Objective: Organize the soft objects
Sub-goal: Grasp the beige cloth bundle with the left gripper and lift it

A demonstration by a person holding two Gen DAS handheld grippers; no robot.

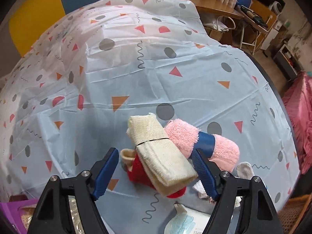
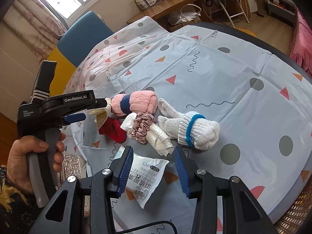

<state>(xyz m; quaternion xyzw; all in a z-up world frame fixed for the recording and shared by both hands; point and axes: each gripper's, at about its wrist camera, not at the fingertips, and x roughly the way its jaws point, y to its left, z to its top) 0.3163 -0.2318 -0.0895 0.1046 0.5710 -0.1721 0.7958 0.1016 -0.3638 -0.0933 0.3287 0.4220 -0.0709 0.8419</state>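
1. While the right hand-held gripper hangs half open and empty above a wipes packet, the left hand-held gripper straddles the cream cloth roll, its jaws apart and not yet pressing.
2. That roll lies on a red sock at the pile's edge, against the pink towel roll on the table.
3. Judged step: grasping the cream roll. Next the jaws must close on it alone, clear of sock and towel.
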